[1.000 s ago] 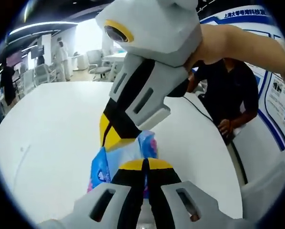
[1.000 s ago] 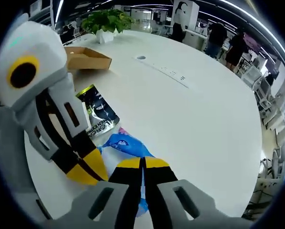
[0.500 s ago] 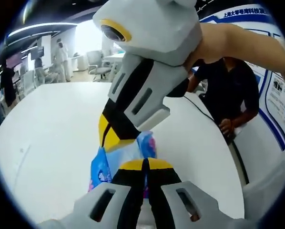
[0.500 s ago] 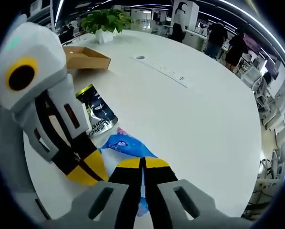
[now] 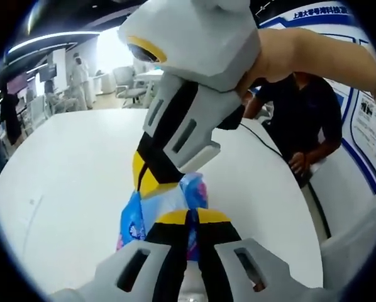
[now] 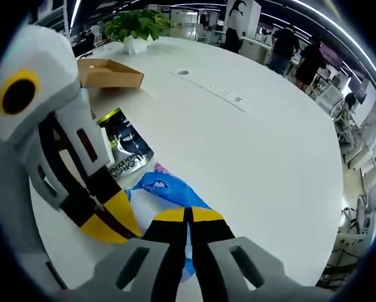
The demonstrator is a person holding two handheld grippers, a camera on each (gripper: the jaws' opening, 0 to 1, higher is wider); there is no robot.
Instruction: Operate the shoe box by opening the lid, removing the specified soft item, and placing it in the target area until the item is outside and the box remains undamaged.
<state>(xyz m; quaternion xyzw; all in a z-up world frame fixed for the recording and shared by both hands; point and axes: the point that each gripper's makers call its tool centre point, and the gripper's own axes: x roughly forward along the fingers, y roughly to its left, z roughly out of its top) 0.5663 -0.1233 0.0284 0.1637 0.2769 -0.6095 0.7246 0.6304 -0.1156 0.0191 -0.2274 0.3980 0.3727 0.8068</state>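
Note:
A soft blue packet (image 6: 161, 187) with pink print lies on the white table (image 6: 263, 151), pinched from two sides. In the right gripper view my right gripper (image 6: 188, 216) is shut on the packet's near end. The left gripper (image 6: 110, 220) reaches in from the left, its yellow tips closed at the packet's edge. In the left gripper view my left gripper (image 5: 192, 216) is shut on the blue packet (image 5: 135, 221). There the right gripper (image 5: 151, 181) comes down from above onto it. An open brown cardboard box (image 6: 107, 72) sits far off on the table.
A black and yellow pouch (image 6: 123, 148) lies flat between the blue packet and the box. A potted plant (image 6: 136, 27) stands behind the box. A person in a dark shirt (image 5: 304, 116) sits at the table's far side, with a black cable (image 5: 314, 207) nearby.
Both views have shifted slightly with the hands. The two grippers stay shut on the blue packet in about the same place.

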